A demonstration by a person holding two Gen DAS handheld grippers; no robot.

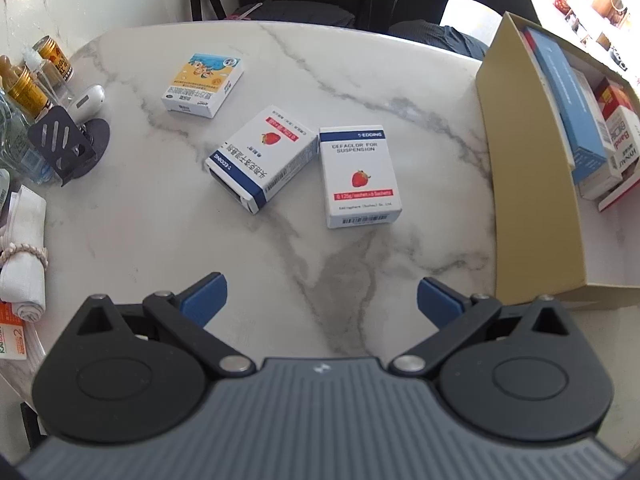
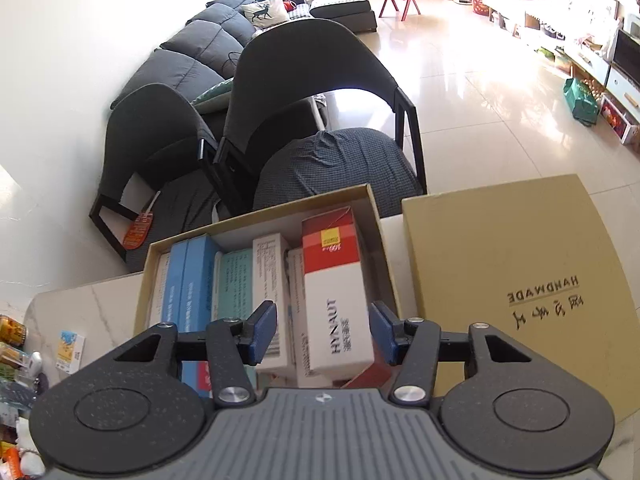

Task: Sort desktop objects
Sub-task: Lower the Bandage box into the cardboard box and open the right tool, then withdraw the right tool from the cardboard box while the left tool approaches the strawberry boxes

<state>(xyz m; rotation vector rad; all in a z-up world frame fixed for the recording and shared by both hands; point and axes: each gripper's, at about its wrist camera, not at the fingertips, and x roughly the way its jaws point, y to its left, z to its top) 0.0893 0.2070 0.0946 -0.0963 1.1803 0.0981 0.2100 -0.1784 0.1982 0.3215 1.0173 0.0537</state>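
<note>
Three medicine boxes lie on the marble table: a yellow cartoon box at the back, a tilted strawberry box in the middle, and an upright-facing Cefaclor strawberry box beside it. My left gripper is open and empty, above the table in front of them. My right gripper is open above the tan cardboard box, its pads on either side of a red-and-white HYNAUT box without touching it. The tan box also shows at the right in the left wrist view.
The tan box holds several upright boxes, including blue ones. Its lid, marked HANDMADE, lies to the right. Bottles and cans, a black stand and a rolled white cloth crowd the left edge. Dark chairs stand behind.
</note>
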